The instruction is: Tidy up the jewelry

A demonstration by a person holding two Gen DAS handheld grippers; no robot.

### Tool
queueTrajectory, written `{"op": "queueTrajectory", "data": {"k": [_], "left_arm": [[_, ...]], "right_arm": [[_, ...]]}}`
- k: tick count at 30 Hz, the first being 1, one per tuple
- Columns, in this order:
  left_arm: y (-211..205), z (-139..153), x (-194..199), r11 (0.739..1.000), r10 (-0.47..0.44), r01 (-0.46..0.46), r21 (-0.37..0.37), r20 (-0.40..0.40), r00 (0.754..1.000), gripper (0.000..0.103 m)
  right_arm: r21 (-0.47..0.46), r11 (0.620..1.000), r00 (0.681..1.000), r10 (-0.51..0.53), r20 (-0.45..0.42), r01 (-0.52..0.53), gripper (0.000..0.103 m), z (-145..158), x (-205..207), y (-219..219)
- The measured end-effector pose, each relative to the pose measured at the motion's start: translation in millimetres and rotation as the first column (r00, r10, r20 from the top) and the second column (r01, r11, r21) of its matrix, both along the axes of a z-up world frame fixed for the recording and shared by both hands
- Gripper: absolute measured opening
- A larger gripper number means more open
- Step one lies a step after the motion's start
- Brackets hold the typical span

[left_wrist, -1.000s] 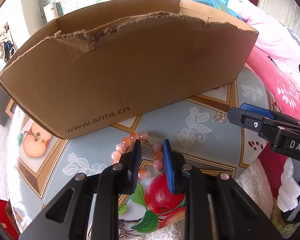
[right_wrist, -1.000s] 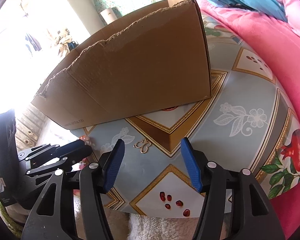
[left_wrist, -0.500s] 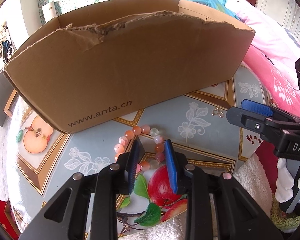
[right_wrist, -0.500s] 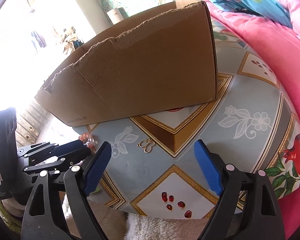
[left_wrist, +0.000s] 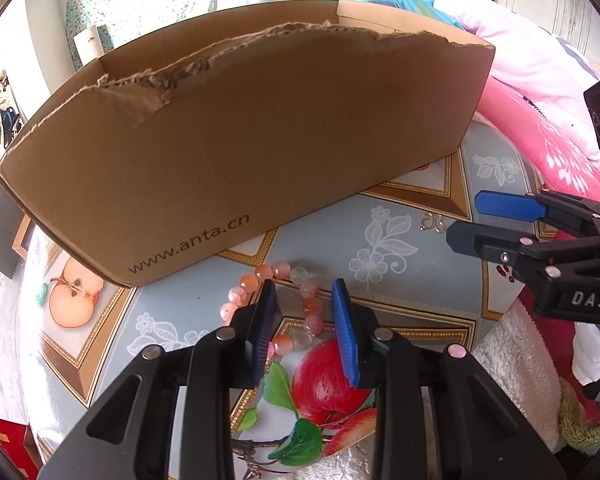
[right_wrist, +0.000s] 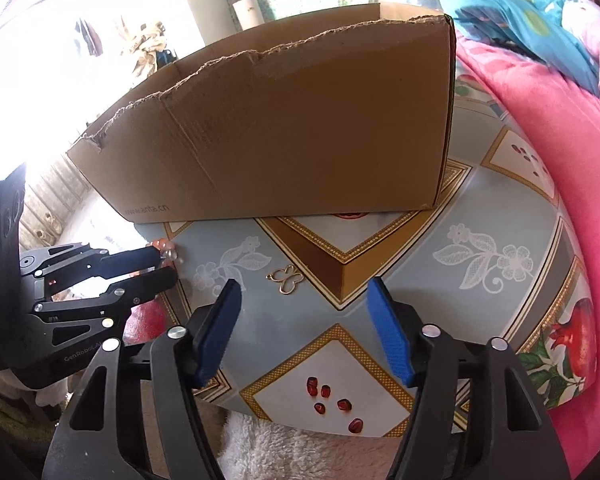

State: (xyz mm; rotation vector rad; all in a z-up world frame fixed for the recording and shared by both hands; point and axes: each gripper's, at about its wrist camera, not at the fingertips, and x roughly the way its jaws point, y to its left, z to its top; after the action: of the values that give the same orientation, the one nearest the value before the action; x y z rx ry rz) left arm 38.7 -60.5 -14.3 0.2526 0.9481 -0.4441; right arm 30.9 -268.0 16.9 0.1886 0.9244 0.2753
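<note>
Since a second ago the left claw [left_wrist: 304, 312] has spread a little and now brackets part of the bead bracelet [left_wrist: 276, 304], while the right claw [right_wrist: 304, 320] flared wide and is now closing again with nothing between its pads.

In the left wrist view, the bracelet lies as a loop on the worktop [left_wrist: 420, 304], just in front of the cardboard box [left_wrist: 240, 152]. The left claw's jaws are opening, slightly spread; the loop's near side runs between the blue pads, but they do not appear to press on it. The loop's far side reaches toward the box. The right claw [left_wrist: 488, 220] enters from the right, its tips just beside a small gold clover charm [left_wrist: 432, 222].

In the right wrist view, the charm [right_wrist: 286, 280] lies flat, slightly beyond the jaws and left of their midline, its long axis running diagonally toward the box [right_wrist: 300, 128]. The left claw [right_wrist: 160, 268] sits at the bracelet [right_wrist: 166, 248], far left. The right hand is plainly nearer the charm and likely needs a short forward reach.
</note>
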Motion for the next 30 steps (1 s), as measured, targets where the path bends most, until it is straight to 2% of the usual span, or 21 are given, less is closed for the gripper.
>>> {"op": "queueTrajectory", "data": {"k": [4, 9, 14, 21, 24, 30], "left_arm": [[1.3, -1.0, 1.1, 1.0, 0.003, -0.003, -0.002, 0.01, 1.0, 0.023], [4.9, -1.6, 2.0, 1.0, 0.006, -0.006, -0.025, 0.007, 1.0, 0.022], [8.7, -1.4, 2.5, 0.999, 0.004, -0.004, -0.041, 0.001, 1.0, 0.022], [9.9, -2.0, 2.9, 0.998, 0.006, -0.006, -0.062, -0.005, 1.0, 0.022], [11.1, -0.7, 3.5, 0.998, 0.005, -0.005, -0.064, -0.006, 1.0, 0.022], [13.1, -0.1, 4.1, 0.998, 0.005, -0.006, -0.069, -0.009, 1.0, 0.022]], "right_arm": [[-0.013, 1.0, 1.0, 0.001, 0.003, -0.001, 0.045, 3.2, 3.0, 2.5], [-0.052, 0.999, 1.0, -0.002, 0.009, 0.003, 0.041, 2.9, 6.2, 15.1], [-0.108, 0.994, 0.999, -0.028, 0.024, 0.03, 0.037, 1.5, 8.1, 29.0], [-0.206, 0.975, 0.996, -0.07, 0.054, 0.079, 0.025, 1.5, 7.9, 43.5], [-0.217, 0.973, 0.996, -0.067, 0.053, 0.077, 0.018, 2.9, 7.6, 45.9], [-0.194, 0.98, 0.998, -0.044, 0.034, 0.049, 0.018, 0.9, 17.1, 63.0]]}}
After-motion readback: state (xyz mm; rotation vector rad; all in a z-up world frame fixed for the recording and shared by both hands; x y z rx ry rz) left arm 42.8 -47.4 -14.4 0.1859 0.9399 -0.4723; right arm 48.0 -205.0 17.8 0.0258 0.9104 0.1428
